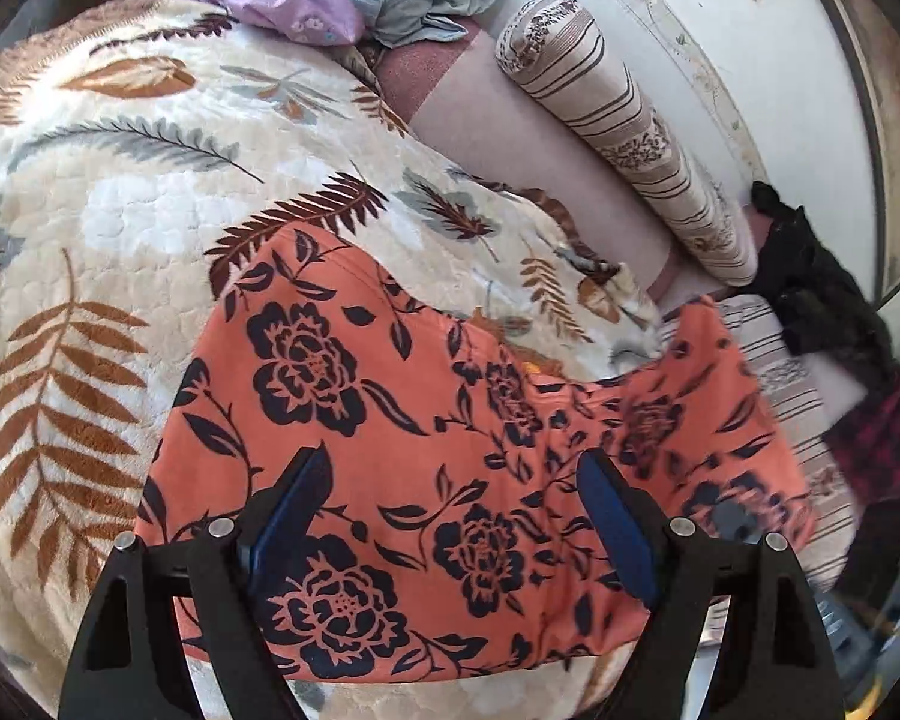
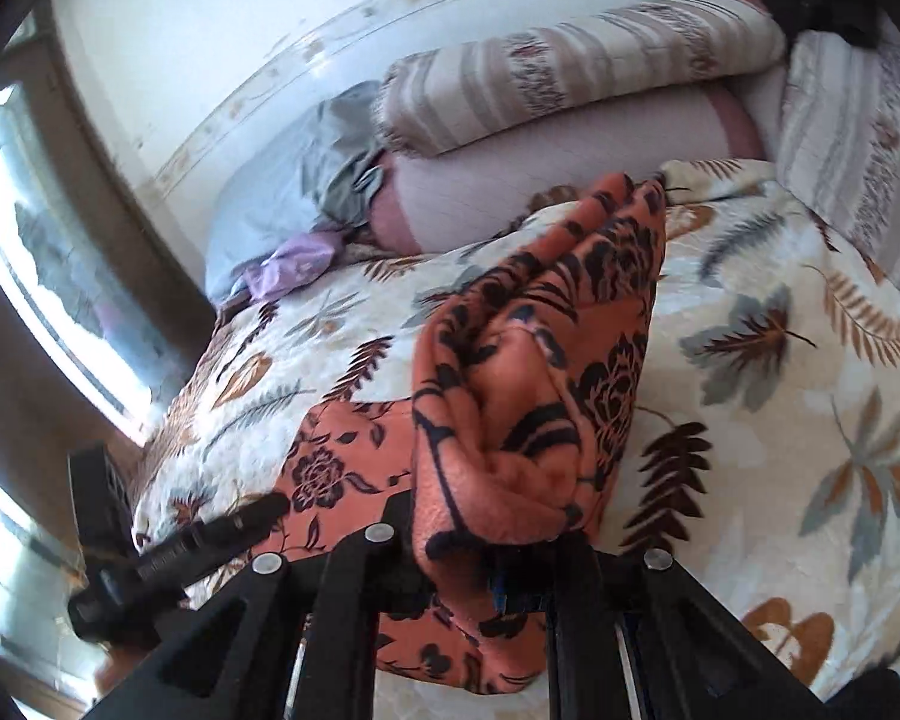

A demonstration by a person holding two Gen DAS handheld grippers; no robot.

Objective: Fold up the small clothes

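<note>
Between the right gripper's (image 2: 504, 546) closed jaws a bunched edge of the orange floral garment (image 1: 426, 468) rises off the bed's leaf-print blanket (image 1: 120, 198). Beneath the left gripper's (image 1: 456, 510) wide, empty jaws the rest lies flat (mid-fold, I'd judge); next, carry that edge across.

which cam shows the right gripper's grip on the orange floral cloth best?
Right wrist: orange floral cloth bunches up from the shut right gripper. Left wrist shows the cloth spread flat, that end blurred.
</note>
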